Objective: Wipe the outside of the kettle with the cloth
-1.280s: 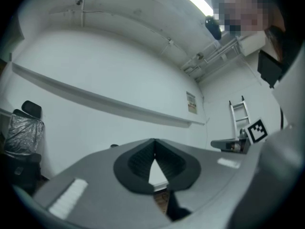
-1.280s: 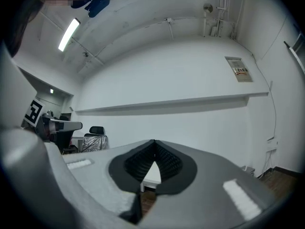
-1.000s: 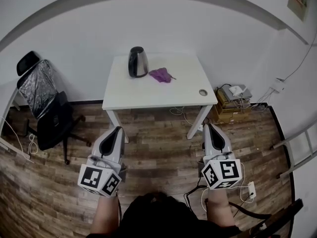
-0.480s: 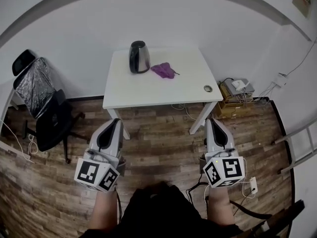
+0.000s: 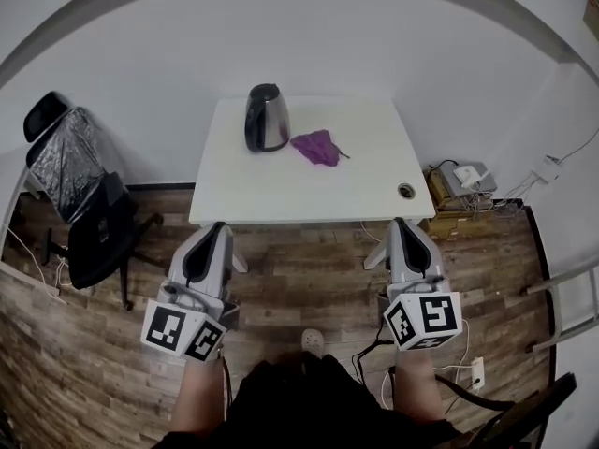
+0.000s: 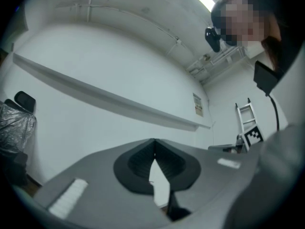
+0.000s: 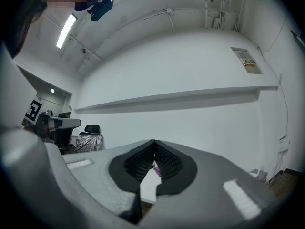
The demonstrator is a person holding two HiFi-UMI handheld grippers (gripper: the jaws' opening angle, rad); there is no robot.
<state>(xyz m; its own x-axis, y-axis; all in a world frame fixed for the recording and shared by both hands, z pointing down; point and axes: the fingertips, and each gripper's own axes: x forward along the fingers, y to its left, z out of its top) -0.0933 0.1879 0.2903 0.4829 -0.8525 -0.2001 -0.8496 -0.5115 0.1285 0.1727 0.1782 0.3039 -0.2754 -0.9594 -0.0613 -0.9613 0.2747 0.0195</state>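
A steel kettle (image 5: 266, 119) with a black lid and handle stands upright at the back left of the white table (image 5: 309, 181). Just to its right lies a crumpled purple cloth (image 5: 317, 146). My left gripper (image 5: 221, 227) hangs shut and holds nothing, in front of the table's left front corner. Level with it, my right gripper (image 5: 402, 223) is also shut and holds nothing, near the right front corner. Both are well short of the kettle. In the right gripper view a scrap of the purple cloth (image 7: 155, 170) shows between the closed tips of the right gripper (image 7: 154, 152). The left gripper (image 6: 153, 151) points at the white wall.
A black office chair (image 5: 89, 209) with a silvery cover stands left of the table. At the right, a cardboard box (image 5: 456, 195) with cables and a power strip sits on the wood floor. A round cable hole (image 5: 405, 191) marks the table's front right corner. A ladder (image 5: 562, 297) leans at the far right.
Both grippers and the person have come closer to the table; it now sits lower and larger in the head view. Both jaws stay shut.
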